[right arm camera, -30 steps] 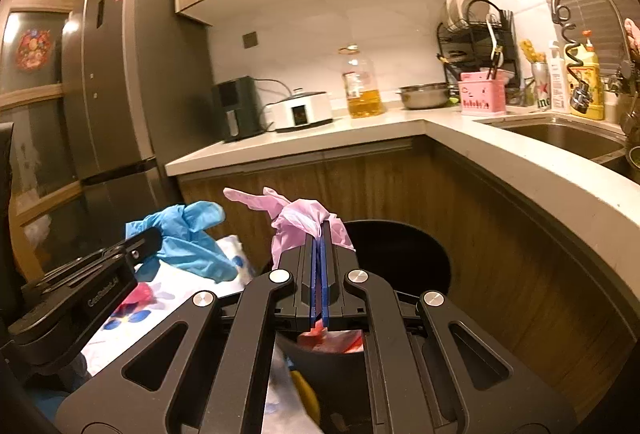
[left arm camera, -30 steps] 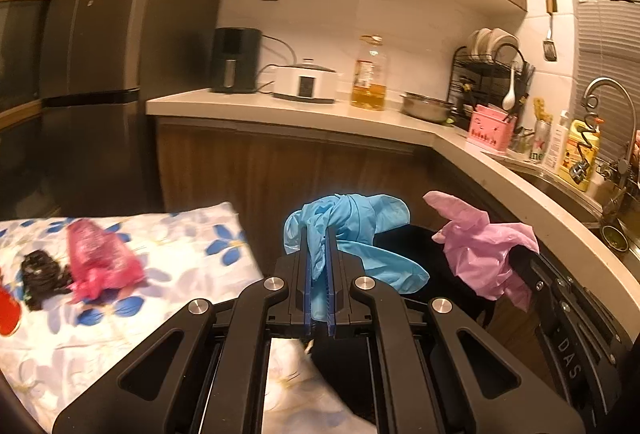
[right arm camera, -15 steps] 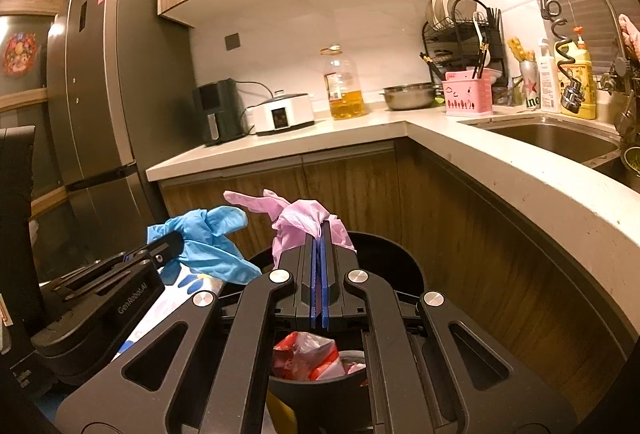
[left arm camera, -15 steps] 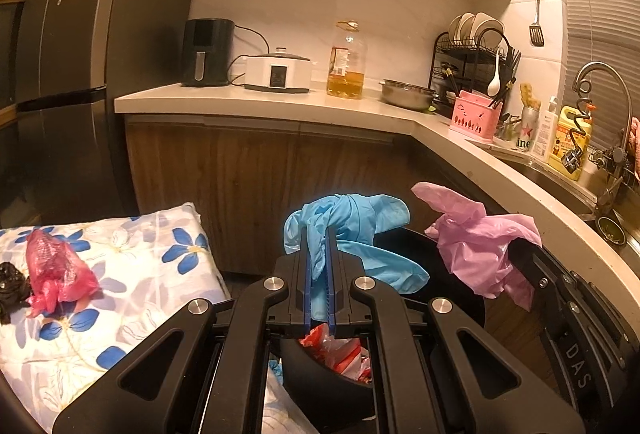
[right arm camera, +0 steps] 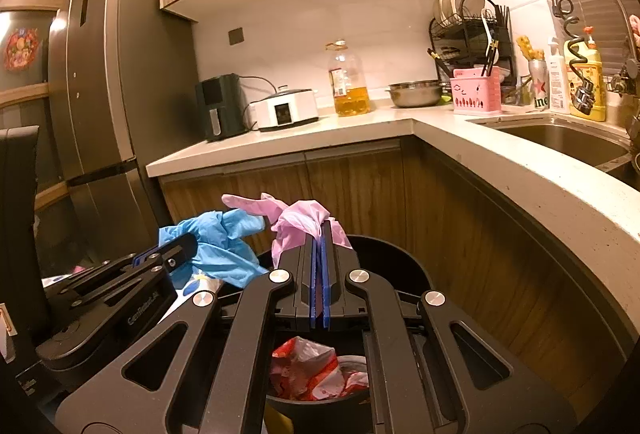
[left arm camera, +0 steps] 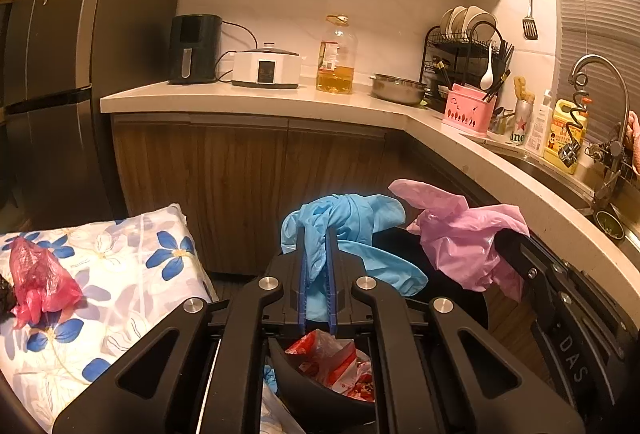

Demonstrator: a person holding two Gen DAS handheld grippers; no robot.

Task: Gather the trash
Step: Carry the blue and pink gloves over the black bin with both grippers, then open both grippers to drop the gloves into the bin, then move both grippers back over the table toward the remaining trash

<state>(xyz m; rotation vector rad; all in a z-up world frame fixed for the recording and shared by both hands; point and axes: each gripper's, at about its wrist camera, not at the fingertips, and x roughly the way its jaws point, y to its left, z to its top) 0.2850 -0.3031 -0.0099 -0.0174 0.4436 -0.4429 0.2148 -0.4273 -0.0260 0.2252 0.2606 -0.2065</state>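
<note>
Left claw: clamped tight on a blue glove, blue pads pinching the bunched middle, loose fingers flopping out to the right.
Right claw: squeezed shut on a pink glove, the crumpled top poking up past the tips.
Black bin: right under both claws, its round rim wrapping behind them; both gloves hang above its mouth.
In the bin: red-and-white wrapper lying crumpled at the bottom.
Gloves: side by side, blue on the left, pink on the right, near each other; whether they touch I cannot tell.
Flowered cloth: off to the left of the bin, white with blue blossoms.
Red bag: lying scrunched on that cloth, well apart from the bin.
Worktop: behind it all, carrying an oil bottle and a white cooker.
</note>
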